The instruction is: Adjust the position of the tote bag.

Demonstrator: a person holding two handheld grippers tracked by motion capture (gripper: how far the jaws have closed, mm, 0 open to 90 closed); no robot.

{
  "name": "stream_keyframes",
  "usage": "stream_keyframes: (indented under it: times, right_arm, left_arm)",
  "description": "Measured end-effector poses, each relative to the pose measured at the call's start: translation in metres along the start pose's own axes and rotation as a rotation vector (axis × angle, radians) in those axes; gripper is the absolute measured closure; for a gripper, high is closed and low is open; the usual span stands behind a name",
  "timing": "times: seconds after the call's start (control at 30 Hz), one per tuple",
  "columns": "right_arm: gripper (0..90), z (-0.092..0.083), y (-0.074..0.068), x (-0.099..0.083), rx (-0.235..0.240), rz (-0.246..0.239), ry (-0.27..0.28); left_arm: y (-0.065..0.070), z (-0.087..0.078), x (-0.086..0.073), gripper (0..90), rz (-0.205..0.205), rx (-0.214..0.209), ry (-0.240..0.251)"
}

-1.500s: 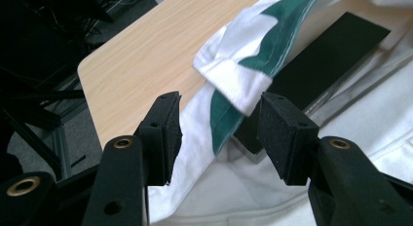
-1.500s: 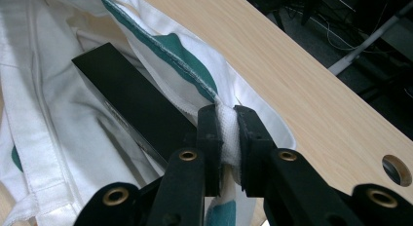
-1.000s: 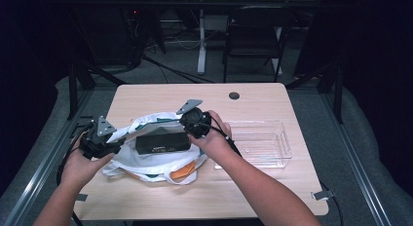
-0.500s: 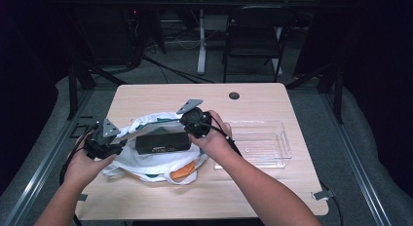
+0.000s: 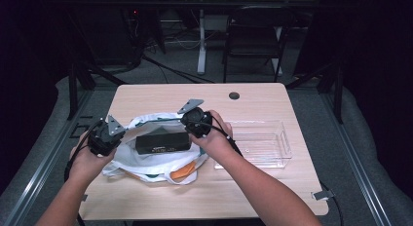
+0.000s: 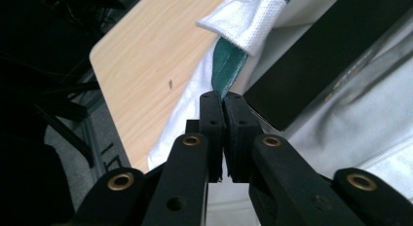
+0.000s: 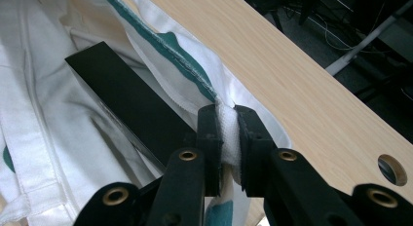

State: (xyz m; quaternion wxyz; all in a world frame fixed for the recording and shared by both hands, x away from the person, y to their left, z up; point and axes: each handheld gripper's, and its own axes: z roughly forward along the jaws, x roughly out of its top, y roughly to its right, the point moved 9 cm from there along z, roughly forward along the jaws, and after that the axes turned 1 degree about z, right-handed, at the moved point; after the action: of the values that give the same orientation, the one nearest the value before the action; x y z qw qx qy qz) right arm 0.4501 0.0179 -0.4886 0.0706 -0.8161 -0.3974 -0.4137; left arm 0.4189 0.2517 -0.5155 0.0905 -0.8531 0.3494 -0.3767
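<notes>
Where woven white bag (image 5: 146, 160), rectangular black box (image 5: 162, 142)

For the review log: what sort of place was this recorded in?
Probably a lab or workshop corner, not a home: a small wooden table stands on grey floor, with cables trailing behind it, a folding chair, and dark surroundings.

Plenty of bare tabletop (image 5: 160, 92) along the far edge, apart from a small cable hole (image 5: 234, 95). The middle's clogged: a white bag (image 5: 156, 162) sprawls there with a long black box (image 5: 162, 142) lying across its mouth. A clear tray (image 5: 285, 141) blocks the right side. The near edge has a free strip.
</notes>
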Motion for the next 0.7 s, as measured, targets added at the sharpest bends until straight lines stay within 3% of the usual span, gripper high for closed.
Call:
stream_keyframes:
  times: [0.4, 0.7]
  right_arm:
    - [81.4, 0.002, 0.008, -0.002, -0.006, 0.007, -0.008]
    - [81.4, 0.008, 0.016, -0.004, -0.023, -0.001, -0.027]
  left_arm:
    - [-0.009, 0.000, 0.018, 88.7, -0.007, 0.005, -0.013]
    - [-0.014, 0.010, 0.030, 88.8, 0.028, 0.018, -0.048]
